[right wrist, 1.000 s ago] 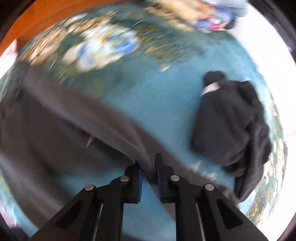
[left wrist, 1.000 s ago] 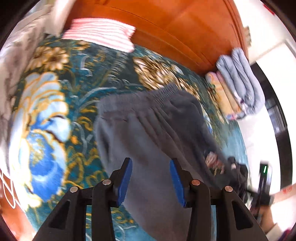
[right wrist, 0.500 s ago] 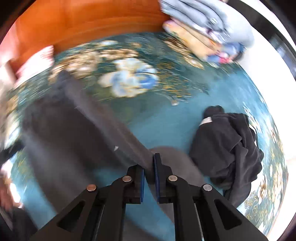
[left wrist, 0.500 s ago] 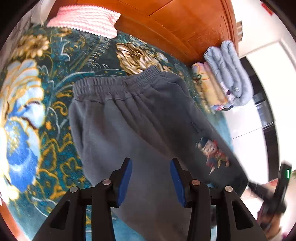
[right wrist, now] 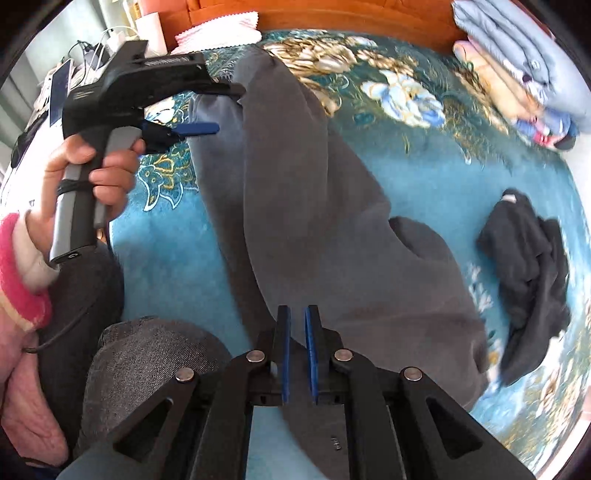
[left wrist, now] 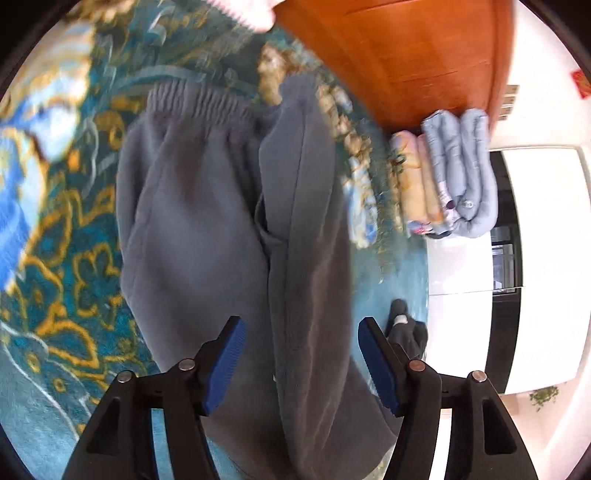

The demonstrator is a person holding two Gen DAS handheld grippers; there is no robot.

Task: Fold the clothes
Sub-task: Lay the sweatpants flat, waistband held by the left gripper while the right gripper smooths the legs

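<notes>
Grey sweatpants lie on a teal floral bedspread, waistband far, one leg folded lengthwise over the other. My left gripper hovers over the pants near the waist. Its jaws are opening; fabric lies below and between them, but the blue pads do not press on it. The right wrist view shows this left gripper at the waistband, held in a hand. My right gripper points steeply down at the near end of the folded leg, shut on its grey fabric.
A crumpled black garment lies on the bedspread to the right. Folded blankets are stacked by the wooden headboard. A pink striped cloth rests at the head. The person's grey-clad knee is near left.
The right gripper swept across with the pant leg, laying it over the other leg. The left gripper's jaws widened and its view rolled over the waist.
</notes>
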